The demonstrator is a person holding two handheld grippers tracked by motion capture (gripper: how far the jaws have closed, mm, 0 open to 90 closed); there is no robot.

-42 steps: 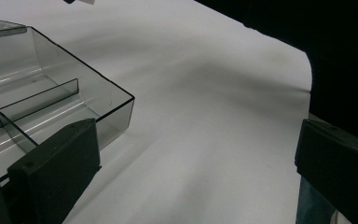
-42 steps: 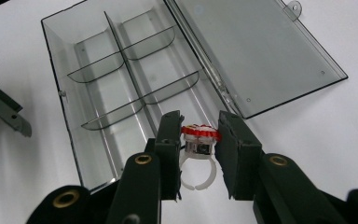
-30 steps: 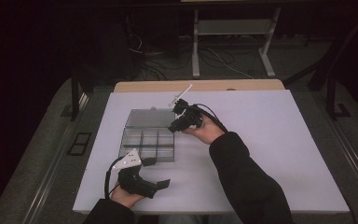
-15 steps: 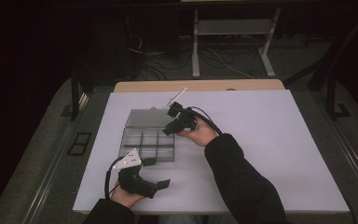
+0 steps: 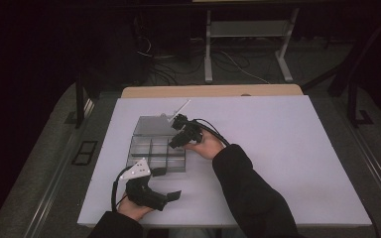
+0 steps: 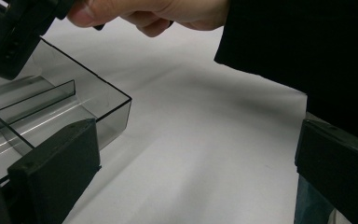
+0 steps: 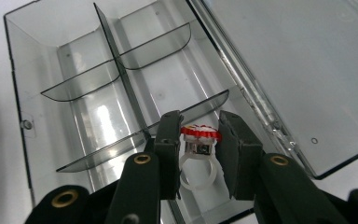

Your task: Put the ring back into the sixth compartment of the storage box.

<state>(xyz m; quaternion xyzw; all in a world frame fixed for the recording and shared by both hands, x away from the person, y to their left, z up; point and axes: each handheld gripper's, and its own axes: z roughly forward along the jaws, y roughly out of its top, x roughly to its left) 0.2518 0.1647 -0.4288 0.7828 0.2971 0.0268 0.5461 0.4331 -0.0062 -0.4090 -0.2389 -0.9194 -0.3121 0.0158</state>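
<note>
Black sleeves; black grippers — brass screws

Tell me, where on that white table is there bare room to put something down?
The white table is bare right of the person's sleeve, and along the far edge behind the clear compartment box. It is crowded at the near left: the box, the right gripper holding a ring over it, and the left gripper.

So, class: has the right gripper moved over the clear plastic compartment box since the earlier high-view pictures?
Yes. The right gripper, shut on a white ring with a red top, came nearer and lower, from the clear plastic compartment box's far edge to over its compartments.
</note>
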